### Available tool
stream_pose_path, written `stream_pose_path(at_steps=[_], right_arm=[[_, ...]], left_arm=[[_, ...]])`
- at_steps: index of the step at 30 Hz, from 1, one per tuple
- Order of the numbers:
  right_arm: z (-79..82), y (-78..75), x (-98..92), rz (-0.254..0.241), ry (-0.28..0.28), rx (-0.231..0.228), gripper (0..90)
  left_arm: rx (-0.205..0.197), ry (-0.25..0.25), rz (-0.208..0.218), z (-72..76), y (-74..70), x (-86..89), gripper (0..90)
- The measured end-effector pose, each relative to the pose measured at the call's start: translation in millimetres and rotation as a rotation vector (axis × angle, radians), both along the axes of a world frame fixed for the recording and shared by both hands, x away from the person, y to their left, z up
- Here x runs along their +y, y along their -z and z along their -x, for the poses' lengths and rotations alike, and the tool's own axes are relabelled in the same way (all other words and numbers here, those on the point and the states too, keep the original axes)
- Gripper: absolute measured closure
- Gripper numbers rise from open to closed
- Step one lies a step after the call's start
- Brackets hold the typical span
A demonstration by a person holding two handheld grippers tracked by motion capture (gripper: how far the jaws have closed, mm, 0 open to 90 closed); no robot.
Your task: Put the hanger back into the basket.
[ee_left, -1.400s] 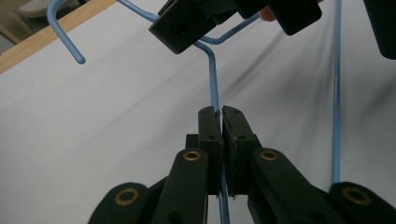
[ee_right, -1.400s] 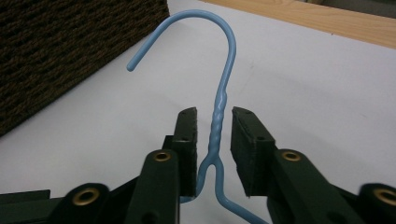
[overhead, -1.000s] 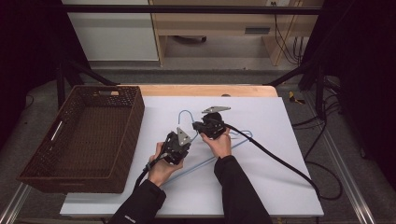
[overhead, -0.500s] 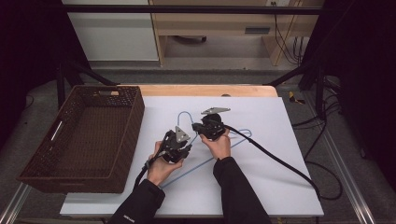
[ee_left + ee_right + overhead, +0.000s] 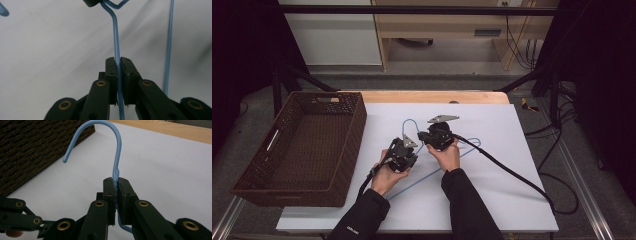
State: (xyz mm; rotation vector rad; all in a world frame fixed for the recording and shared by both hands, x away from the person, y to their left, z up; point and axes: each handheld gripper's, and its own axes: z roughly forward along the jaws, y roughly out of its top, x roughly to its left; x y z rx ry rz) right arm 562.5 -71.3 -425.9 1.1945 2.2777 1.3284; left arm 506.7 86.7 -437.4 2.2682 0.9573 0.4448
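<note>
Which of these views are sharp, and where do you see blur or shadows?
The high view is evenly lit but soft, the room around the table dark. The left gripper view is sharp on the left claw, the blue hanger blurring farther off, soft shadows across the white surface. The right gripper view is fairly sharp, the basket dim.

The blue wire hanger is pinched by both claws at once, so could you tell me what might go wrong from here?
1. Both claws, left and right, clamp the thin hanger; pulling apart could bend it.
2. The round wire might slip between the flat pads.
3. Its hook sits near the basket and could snag the weave.
</note>
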Motion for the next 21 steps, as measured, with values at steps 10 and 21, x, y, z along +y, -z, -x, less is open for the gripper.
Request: stream_pose_path(at_steps=[10,21], right_arm=[[8.1,-10.2,-4.7,0.012,0.002,-0.045,83.6],[50.9,-44.0,-52.9,-0.007,0.003,-0.159,62.9]], left_arm=[[-0.038,-0.016,0.007,7.0,-6.2,-2.3,86.8],[-0.093,0.001,0.044,20.7,-22.0,-1.1,87.1]])
